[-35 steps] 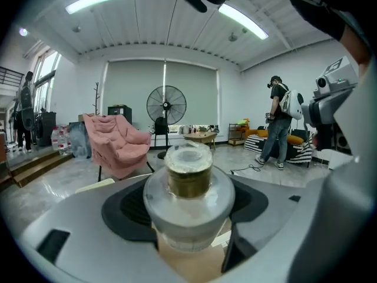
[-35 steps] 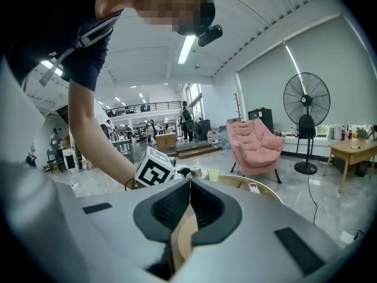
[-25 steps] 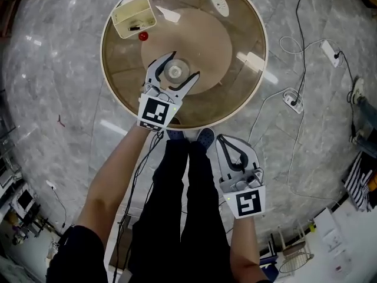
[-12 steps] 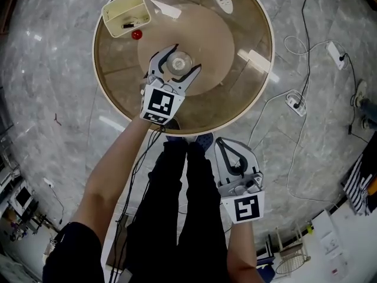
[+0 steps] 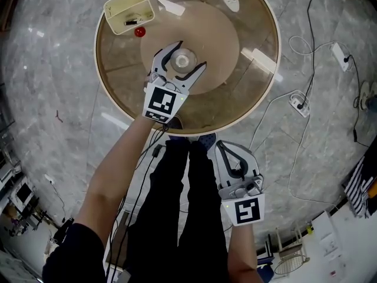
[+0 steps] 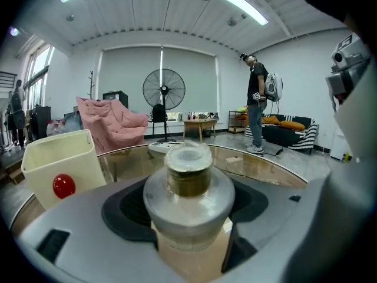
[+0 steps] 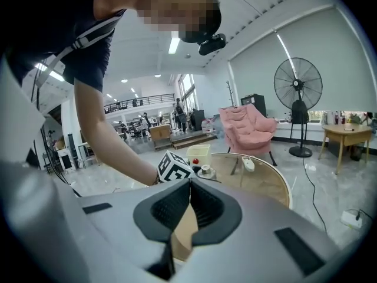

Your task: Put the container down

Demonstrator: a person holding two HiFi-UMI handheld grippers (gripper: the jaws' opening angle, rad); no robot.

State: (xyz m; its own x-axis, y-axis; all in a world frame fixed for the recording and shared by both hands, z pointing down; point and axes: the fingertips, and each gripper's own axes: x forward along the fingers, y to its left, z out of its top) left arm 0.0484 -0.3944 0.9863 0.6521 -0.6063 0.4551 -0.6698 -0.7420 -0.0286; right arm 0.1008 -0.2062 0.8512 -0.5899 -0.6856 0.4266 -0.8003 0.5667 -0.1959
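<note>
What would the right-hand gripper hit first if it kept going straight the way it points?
Most likely the left gripper: its marker cube sits dead ahead, above the table's near rim. Depth is hard to judge, so that's a guess.

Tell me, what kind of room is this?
Probably a big open lounge or studio hall: there's a pink armchair, a tall standing fan, and a round glass table on a shiny marble floor.

The container (image 6: 188,199) looks clear and glossy, the table (image 5: 247,93) glossy glass over wood.
</note>
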